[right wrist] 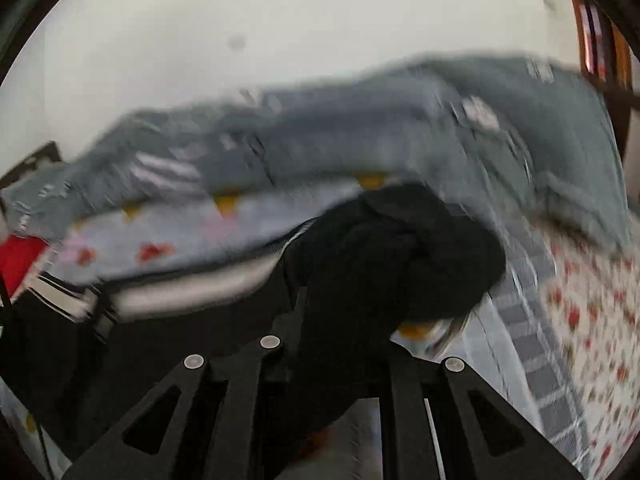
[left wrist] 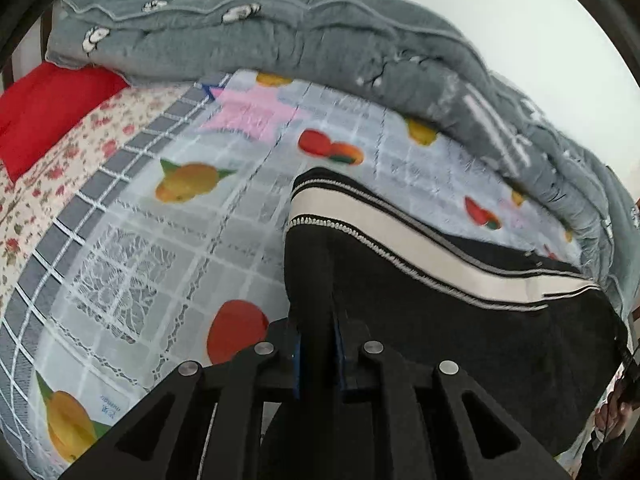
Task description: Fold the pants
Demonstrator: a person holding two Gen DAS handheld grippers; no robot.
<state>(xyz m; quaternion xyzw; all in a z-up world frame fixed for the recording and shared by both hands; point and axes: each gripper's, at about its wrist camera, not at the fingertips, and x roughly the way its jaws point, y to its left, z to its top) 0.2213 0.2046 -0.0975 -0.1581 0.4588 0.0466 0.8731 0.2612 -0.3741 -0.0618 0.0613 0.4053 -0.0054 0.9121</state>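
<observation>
Pants (left wrist: 460,312) — black, pale side stripe edged with white stitching — lie on fruit-print sheet (left wrist: 168,240), stretching from left gripper (left wrist: 316,356) away to its right, long axis slanting that way. We hold left jaws nearly closed, blue pads pinching black fabric fold. Right gripper (right wrist: 340,344) likewise near-closed on bunched black cloth, view blurred. Grey quilt (left wrist: 280,36) heaped beyond both grippers. We judge each hand holds one end — fold turns on bringing ends together along stripe.

Soft even daylight, fisheye-bent edges; left view mostly sharp, right view motion-smeared.
</observation>
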